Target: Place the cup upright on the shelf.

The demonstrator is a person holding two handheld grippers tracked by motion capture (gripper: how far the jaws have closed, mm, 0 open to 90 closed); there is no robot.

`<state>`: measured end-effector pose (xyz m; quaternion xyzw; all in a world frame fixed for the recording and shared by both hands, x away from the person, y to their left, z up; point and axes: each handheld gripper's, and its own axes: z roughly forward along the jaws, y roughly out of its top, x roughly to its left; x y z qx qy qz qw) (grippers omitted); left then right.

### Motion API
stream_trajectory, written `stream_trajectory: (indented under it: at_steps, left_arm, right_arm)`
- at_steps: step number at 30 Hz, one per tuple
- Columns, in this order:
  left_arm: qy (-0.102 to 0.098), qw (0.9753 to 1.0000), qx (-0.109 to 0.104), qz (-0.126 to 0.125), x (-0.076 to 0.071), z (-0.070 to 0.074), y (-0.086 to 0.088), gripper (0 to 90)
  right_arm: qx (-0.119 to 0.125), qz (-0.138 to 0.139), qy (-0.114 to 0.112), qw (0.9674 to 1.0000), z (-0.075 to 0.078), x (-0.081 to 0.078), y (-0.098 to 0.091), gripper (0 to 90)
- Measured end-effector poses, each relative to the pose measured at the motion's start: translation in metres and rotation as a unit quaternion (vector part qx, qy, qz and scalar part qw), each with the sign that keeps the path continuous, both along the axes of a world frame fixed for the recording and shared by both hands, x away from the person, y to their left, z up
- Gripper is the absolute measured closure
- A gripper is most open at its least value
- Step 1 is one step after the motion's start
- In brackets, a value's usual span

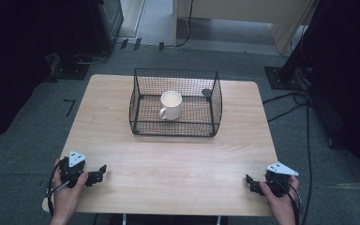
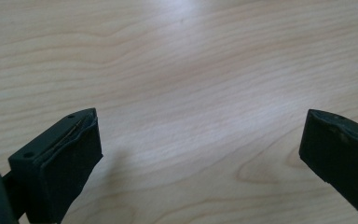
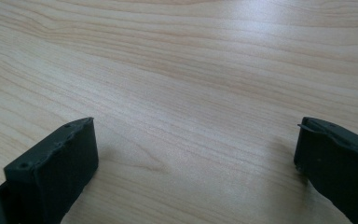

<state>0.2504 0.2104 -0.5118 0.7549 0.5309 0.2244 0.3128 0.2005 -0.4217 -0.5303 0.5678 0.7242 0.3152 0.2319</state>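
Where the high view takes in everything at once, my pale wooden table with rounded corners [image 1: 168, 159] is the largest thing, standing on grey carpet. At its far middle, toward twelve o'clock from where I sit, stands a black wire-mesh basket [image 1: 143, 91] with an open top. Inside it, upright on the mesh floor, is a cream-white ceramic mug [image 1: 171, 105], its handle turned toward about seven o'clock and its inside pale and bare. A small dark round thing [image 1: 206, 93] sits by the basket's far right wall; I cannot tell what it is.

My two gripper views give me none of that, just wood grain close up between black jaws.

My left gripper [image 1: 99, 174] lies at the near left corner of the table, at roughly eight o'clock from the basket, with my hand wrapped round its body and its grey three-cornered plate on top. In the left gripper view [image 2: 200, 154] its jaws stand spread wide with bare tabletop between them, gripping nothing.

My right gripper [image 1: 249, 182] lies at the near right corner, at roughly four o'clock from the basket. In the right gripper view [image 3: 196, 154] its jaws are likewise spread wide over bare wood.

The mug is well apart from both grippers, across the table.
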Motion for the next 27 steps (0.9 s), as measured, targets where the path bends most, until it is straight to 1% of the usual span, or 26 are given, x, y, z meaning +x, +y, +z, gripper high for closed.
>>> stream_trajectory:
  at_steps: [3, 5, 7, 8, 11, 13, 15, 16, 22, 23, 27]
  left_arm:
    - [0.006, 1.0, 0.003, 0.003, -0.004, -0.004, 0.006, 0.0]
    - [0.008, 0.9999, -0.01, 0.004, -0.007, -0.005, 0.011, 0.0]
    - [0.006, 0.9999, -0.008, 0.008, -0.01, -0.005, 0.015, 0.0]
    - [0.009, 0.9999, -0.005, 0.008, -0.01, -0.005, 0.016, 0.0]
    - [0.019, 0.9997, -0.009, 0.011, -0.011, -0.008, 0.018, 0.0]
    - [0.017, 0.9998, -0.004, 0.008, -0.013, -0.009, 0.017, 0.0]
    - [0.013, 0.9999, 0.008, 0.004, -0.015, -0.01, 0.014, 0.0]
    - [0.01, 0.9999, 0.009, -0.001, -0.015, -0.01, 0.013, 0.0]
    - [0.01, 0.9998, 0.009, -0.015, -0.014, -0.01, 0.011, 0.0]
    - [0.011, 0.9998, 0.009, -0.015, -0.014, -0.01, 0.011, 0.0]
    - [0.011, 0.9999, 0.009, -0.004, -0.013, -0.01, 0.006, 0.0]
  right_arm:
    - [0.0, 0.0, 0.0, 1.0, 0.0, 0.0, 0.0, 0.0]
    - [0.0, 0.0, 0.0, 1.0, 0.0, 0.0, 0.0, 0.0]
    - [0.0, 0.0, 0.0, 1.0, 0.0, 0.0, 0.0, 0.0]
    - [0.0, 0.0, 0.0, 1.0, 0.0, 0.0, 0.0, 0.0]
    - [0.0, 0.0, 0.0, 1.0, 0.0, 0.0, 0.0, 0.0]
    - [0.0, 0.0, 0.0, 1.0, 0.0, 0.0, 0.0, 0.0]
    - [0.0, 0.0, 0.0, 1.0, 0.0, 0.0, 0.0, 0.0]
    - [0.0, 0.0, 0.0, 1.0, 0.0, 0.0, 0.0, 0.0]
    - [0.0, 0.0, -0.001, 1.0, 0.0, 0.0, 0.0, 0.0]
    - [0.0, 0.0, 0.0, 1.0, 0.0, 0.0, 0.0, 0.0]
    - [0.0, 0.0, 0.0, 1.0, 0.0, 0.0, 0.0, 0.0]
